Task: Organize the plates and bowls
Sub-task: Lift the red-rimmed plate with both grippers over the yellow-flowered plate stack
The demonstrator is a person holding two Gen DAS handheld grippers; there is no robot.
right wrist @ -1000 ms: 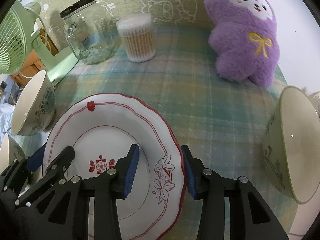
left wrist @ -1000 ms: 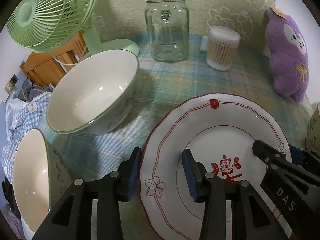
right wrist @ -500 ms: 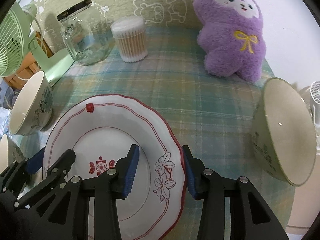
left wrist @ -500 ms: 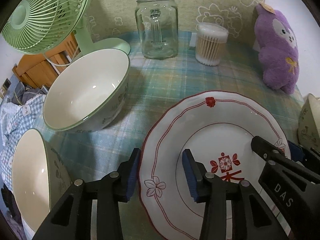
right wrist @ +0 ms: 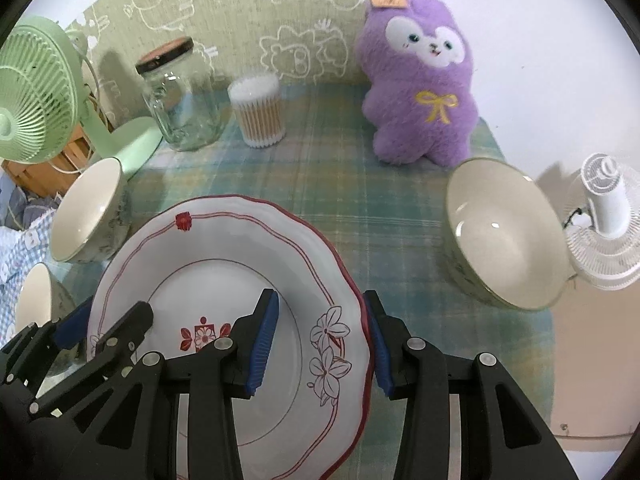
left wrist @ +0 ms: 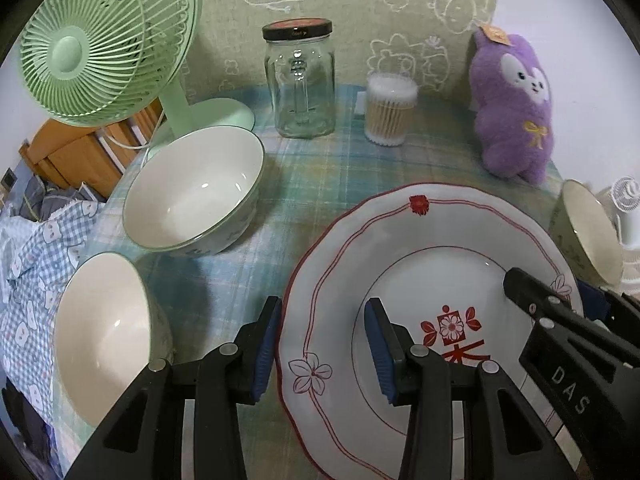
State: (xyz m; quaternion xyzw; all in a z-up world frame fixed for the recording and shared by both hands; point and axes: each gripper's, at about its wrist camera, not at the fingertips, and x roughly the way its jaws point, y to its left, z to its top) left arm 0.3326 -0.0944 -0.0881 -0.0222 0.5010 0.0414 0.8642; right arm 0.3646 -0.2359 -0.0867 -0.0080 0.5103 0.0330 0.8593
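Observation:
A white plate with red trim and a red flower mark [left wrist: 436,256] [right wrist: 224,256] is held above the checked tablecloth by both grippers. My left gripper [left wrist: 324,344] is shut on its left rim, one finger over and one under. My right gripper [right wrist: 320,340] is shut on its right rim the same way. Two white bowls with green rims stand at the left, one farther [left wrist: 196,196] [right wrist: 88,208] and one nearer [left wrist: 100,340] [right wrist: 36,304]. A third bowl [right wrist: 504,232] [left wrist: 588,232] stands at the right.
A green fan [left wrist: 104,48] stands at back left, a glass jar [left wrist: 300,84] and a tub of cotton swabs [left wrist: 390,110] at the back, a purple plush toy [right wrist: 424,84] at back right. A small white fan [right wrist: 604,220] stands off the table's right edge.
Both grippers have risen with the plate in them; the table and everything on it look farther away and more of the right bowl and back wall shows.

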